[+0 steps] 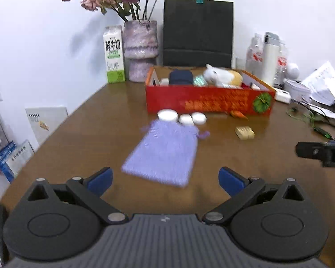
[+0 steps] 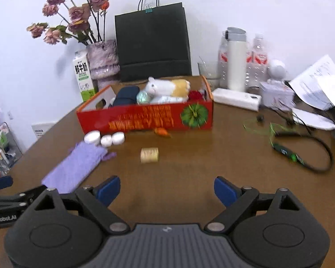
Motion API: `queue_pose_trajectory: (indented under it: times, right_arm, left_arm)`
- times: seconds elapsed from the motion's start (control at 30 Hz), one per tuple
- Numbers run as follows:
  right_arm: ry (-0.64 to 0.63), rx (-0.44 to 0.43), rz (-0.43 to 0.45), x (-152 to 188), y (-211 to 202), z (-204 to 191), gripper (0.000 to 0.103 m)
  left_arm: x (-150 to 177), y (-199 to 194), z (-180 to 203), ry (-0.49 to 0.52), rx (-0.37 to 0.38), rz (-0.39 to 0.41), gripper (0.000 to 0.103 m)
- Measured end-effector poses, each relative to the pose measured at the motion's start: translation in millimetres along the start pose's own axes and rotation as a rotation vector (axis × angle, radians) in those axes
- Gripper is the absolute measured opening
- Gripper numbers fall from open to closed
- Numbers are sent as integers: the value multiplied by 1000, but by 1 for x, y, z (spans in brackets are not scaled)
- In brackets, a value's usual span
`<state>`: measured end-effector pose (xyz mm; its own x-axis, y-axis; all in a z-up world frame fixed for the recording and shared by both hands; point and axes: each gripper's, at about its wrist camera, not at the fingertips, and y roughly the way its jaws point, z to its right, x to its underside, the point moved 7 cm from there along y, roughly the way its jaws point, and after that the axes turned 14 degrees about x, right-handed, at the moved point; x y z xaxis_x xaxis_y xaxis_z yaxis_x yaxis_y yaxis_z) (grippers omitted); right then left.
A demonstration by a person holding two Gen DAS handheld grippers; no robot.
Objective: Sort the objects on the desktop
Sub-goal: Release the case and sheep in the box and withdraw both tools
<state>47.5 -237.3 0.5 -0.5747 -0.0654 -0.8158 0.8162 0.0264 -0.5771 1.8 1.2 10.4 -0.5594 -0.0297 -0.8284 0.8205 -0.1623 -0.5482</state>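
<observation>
While both claws, left claw [image 1: 165,179] and right claw [image 2: 166,189], gape wide and empty: approach step, lilac pouch [image 1: 164,150] unpicked; next, closing on it, then red box [image 2: 145,120].

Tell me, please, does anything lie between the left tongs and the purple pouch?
Nothing visible does: the left tongs stand open with only bare table before the purple pouch. The three white jars sit beyond it.

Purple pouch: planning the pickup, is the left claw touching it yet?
Apart. The left wrist view shows bare table between the open left claw and the purple pouch.
</observation>
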Motion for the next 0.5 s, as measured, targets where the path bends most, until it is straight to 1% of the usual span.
queue_pose_trajectory:
  times: [0.03, 0.1, 0.13, 0.17, 0.23, 0.3, 0.33, 0.4, 0.47, 0.5]
  right_arm:
    - [-20, 12, 9, 9, -6, -2, 91]
    - [-67, 16, 28, 23, -18, -7, 91]
    - [-78, 18, 31, 30, -25, -7, 92]
    - [-78, 18, 30, 36, -32, -7, 93]
    - [-95, -4, 57, 48, -47, -7, 93]
    - [-106, 22, 79, 57, -59, -5, 94]
    - [-108, 28, 97, 61, -66, -4, 94]
    - [-91, 8, 126, 68, -77, -2, 94]
    - [-66, -5, 144, 74, -85, 3, 94]
    - [-54, -4, 150, 75, -87, 5, 94]
  left_arm:
    - [6, -6, 3, -2, 8, 5, 103]
    - [13, -21, 10, 23, 24, 41, 103]
    - [16, -28, 14, 41, 16, 60, 103]
    - [18, -34, 17, 51, 5, 74, 103]
    - [22, -46, 25, 62, 11, 103, 103]
    - [27, -53, 31, 57, 18, 126, 103]
    - [30, -55, 33, 53, 27, 130, 103]
    - [35, -57, 37, 41, 55, 129, 103]
    - [41, -58, 40, 32, 84, 135, 103]
    - [43, -58, 43, 33, 94, 124, 103]
